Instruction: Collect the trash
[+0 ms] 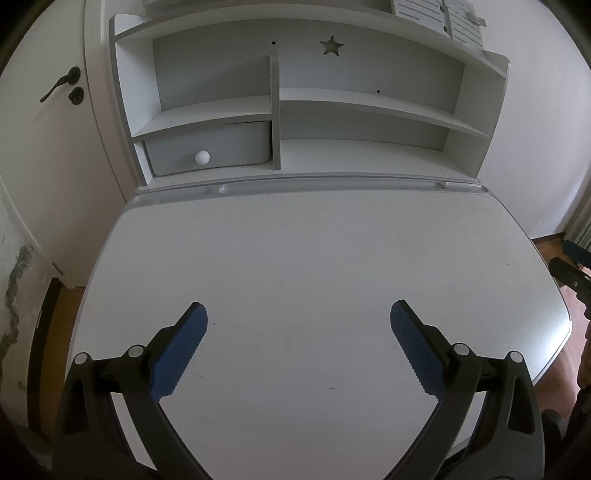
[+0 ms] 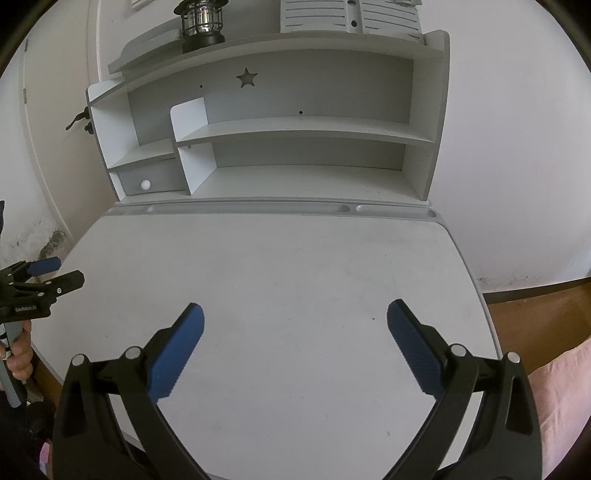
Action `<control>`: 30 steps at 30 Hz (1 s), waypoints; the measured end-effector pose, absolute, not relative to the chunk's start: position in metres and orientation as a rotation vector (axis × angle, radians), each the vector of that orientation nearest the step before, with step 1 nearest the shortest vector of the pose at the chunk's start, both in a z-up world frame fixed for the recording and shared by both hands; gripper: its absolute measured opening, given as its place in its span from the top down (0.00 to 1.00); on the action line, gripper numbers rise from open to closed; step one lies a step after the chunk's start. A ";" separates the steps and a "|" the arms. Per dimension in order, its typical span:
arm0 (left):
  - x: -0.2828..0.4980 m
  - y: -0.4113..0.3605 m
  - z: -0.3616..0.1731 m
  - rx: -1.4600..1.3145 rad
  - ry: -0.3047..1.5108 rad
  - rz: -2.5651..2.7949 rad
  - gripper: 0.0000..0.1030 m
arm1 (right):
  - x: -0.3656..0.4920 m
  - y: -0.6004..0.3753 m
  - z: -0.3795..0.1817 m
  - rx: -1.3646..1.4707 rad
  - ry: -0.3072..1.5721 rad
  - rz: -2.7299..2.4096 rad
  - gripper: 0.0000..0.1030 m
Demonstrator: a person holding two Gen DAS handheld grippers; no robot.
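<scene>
We hold the left tongs [image 1: 299,314] and the right tongs [image 2: 295,314] spread wide, nothing between their blue pads [image 1: 177,350], both hovering over the near edge of the white worktop [image 1: 295,251]. We see no trash on it in either view. Beyond stands a shelf unit [image 2: 295,129] with a drawer [image 1: 210,147], a star cutout [image 2: 246,78], and a lantern [image 2: 202,22] on top.

We look down from both grippers, close above the desk [image 1: 295,258], facing the shelf [image 2: 295,129]; both views share them.
</scene>
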State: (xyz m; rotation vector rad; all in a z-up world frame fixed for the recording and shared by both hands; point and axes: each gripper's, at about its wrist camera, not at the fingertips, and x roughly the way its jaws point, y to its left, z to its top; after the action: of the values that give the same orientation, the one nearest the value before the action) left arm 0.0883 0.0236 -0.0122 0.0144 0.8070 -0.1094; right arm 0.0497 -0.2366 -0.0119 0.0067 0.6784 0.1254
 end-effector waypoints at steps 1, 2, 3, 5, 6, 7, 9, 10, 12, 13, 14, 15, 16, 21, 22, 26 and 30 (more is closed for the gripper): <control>0.088 0.024 -0.012 0.014 0.806 -0.109 0.06 | 0.050 -0.237 -0.012 0.008 0.679 0.126 0.07; 0.088 0.023 -0.012 0.013 0.807 -0.109 0.06 | 0.050 -0.237 -0.012 0.009 0.677 0.128 0.07; 0.088 0.023 -0.012 0.014 0.807 -0.111 0.06 | 0.050 -0.237 -0.012 0.009 0.677 0.128 0.07; 0.088 0.023 -0.012 0.017 0.807 -0.111 0.06 | 0.050 -0.236 -0.012 0.009 0.677 0.129 0.07; 0.088 0.023 -0.012 0.018 0.806 -0.111 0.06 | 0.050 -0.236 -0.012 0.008 0.677 0.129 0.07; 0.088 0.023 -0.012 0.018 0.806 -0.111 0.06 | 0.050 -0.236 -0.012 0.007 0.678 0.129 0.07; 0.088 0.023 -0.013 0.016 0.807 -0.112 0.06 | 0.050 -0.236 -0.012 0.007 0.679 0.128 0.07; 0.089 0.023 -0.013 0.018 0.807 -0.113 0.06 | 0.049 -0.235 -0.012 0.005 0.679 0.130 0.07; 0.088 0.023 -0.013 0.019 0.805 -0.112 0.06 | 0.049 -0.235 -0.012 0.005 0.680 0.131 0.07; 0.087 0.023 -0.013 0.018 0.805 -0.112 0.06 | 0.049 -0.235 -0.012 0.005 0.679 0.131 0.07; 0.087 0.023 -0.013 0.018 0.806 -0.113 0.06 | 0.049 -0.235 -0.012 0.005 0.679 0.129 0.07; 0.087 0.023 -0.013 0.020 0.806 -0.112 0.06 | 0.048 -0.235 -0.013 0.005 0.678 0.129 0.07; 0.087 0.023 -0.013 0.020 0.805 -0.110 0.06 | 0.048 -0.235 -0.013 0.004 0.678 0.131 0.07; 0.086 0.021 -0.014 0.023 0.808 -0.112 0.06 | 0.048 -0.235 -0.013 0.003 0.679 0.130 0.07; 0.086 0.021 -0.014 0.023 0.808 -0.112 0.06 | 0.049 -0.235 -0.013 0.004 0.681 0.129 0.07; 0.086 0.021 -0.015 0.023 0.808 -0.112 0.06 | 0.048 -0.234 -0.013 0.003 0.679 0.129 0.07; 0.086 0.022 -0.015 0.023 0.807 -0.113 0.06 | 0.048 -0.234 -0.013 0.004 0.680 0.129 0.07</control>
State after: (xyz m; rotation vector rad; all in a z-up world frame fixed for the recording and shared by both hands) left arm 0.0864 0.0215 -0.0145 0.0231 0.8073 -0.1125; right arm 0.0479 -0.2344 -0.0126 0.0039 0.6802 0.1288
